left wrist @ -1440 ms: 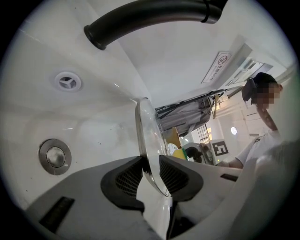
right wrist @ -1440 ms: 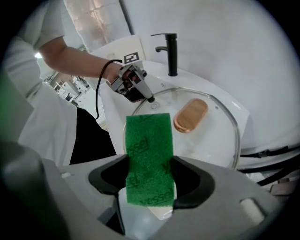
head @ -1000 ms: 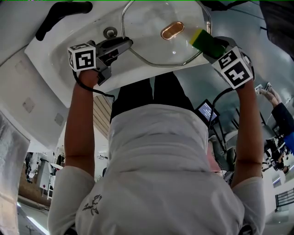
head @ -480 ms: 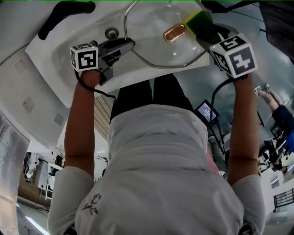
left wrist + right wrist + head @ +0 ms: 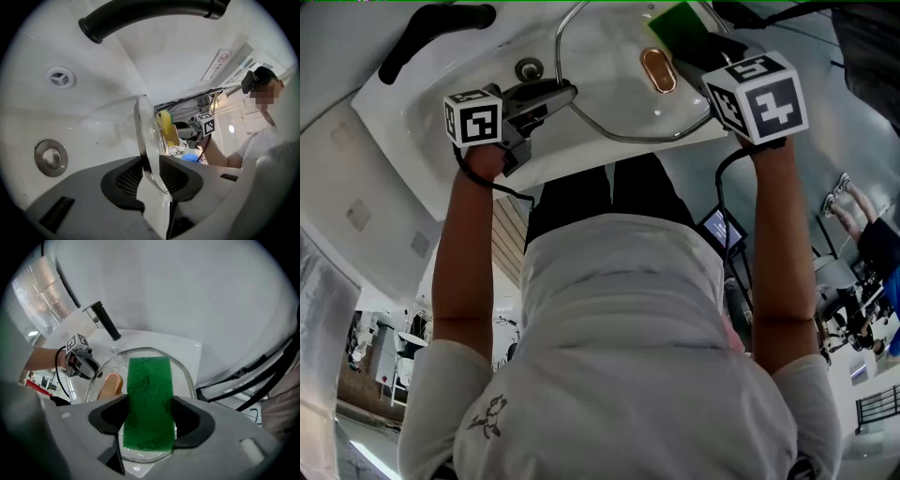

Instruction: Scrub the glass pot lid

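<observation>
Left gripper (image 5: 566,93), arm outstretched and nearly level, clamps the rim of the round clear glass pot lid (image 5: 609,94); right gripper (image 5: 696,49), tipped steeply down, pinches a green-and-yellow rectangular sponge (image 5: 675,21) at the glass.

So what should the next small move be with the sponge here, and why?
Probably a short stroke of the sponge across the glass pot lid, past its copper-coloured handle. The right hand-held gripper is shut on the sponge, which sits at the lid beside the handle, and the left hand-held gripper pinches the lid's rim, holding it on edge over the sink.
</observation>
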Action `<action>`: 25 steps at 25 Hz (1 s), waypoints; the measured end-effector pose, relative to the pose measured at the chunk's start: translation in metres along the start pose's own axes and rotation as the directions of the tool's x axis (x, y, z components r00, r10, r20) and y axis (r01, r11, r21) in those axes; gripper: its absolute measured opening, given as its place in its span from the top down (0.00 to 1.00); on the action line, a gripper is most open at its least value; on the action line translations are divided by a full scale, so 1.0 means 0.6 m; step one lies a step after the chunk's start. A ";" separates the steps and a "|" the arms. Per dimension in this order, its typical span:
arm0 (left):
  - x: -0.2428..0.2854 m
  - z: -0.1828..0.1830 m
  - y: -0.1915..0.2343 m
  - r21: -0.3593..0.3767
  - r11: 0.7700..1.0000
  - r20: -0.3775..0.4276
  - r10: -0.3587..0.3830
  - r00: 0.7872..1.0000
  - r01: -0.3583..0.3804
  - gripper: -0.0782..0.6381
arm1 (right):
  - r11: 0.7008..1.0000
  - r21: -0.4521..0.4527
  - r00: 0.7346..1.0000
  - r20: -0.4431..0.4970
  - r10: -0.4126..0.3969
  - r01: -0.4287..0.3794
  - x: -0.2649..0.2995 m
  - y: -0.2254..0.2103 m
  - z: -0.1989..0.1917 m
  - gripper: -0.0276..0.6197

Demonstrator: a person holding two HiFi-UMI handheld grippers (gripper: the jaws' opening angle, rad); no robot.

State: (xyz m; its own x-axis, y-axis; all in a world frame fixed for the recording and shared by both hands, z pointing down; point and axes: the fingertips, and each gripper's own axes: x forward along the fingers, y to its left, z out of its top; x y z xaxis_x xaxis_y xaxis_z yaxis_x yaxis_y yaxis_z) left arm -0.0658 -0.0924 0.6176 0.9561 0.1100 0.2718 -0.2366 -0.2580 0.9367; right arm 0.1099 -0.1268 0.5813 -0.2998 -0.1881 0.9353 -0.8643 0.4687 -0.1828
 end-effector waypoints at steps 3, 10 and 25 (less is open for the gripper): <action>0.000 0.002 -0.001 0.001 1.000 0.001 -0.002 1.000 0.002 0.73 | 1.000 0.008 0.999 -0.028 -0.019 0.019 -0.010 -0.029 -0.028 0.51; 0.000 0.004 -0.002 -0.005 1.000 0.007 -0.007 1.000 0.007 0.74 | 0.989 0.103 0.989 -0.110 -0.099 0.111 -0.034 -0.143 -0.111 0.51; -0.005 0.004 0.000 -0.007 1.000 0.026 -0.007 1.000 0.007 0.74 | 0.927 -0.367 0.997 -0.047 0.061 -0.074 0.038 0.083 0.171 0.51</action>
State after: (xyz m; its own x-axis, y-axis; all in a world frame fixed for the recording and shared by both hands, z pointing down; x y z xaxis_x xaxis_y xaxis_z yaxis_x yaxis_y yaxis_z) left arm -0.0682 -0.0954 0.6165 0.9619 0.0865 0.2595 -0.2312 -0.2504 0.9402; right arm 0.0185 -0.1964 0.5624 -0.3324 -0.1180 0.9357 -0.6307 0.7655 -0.1275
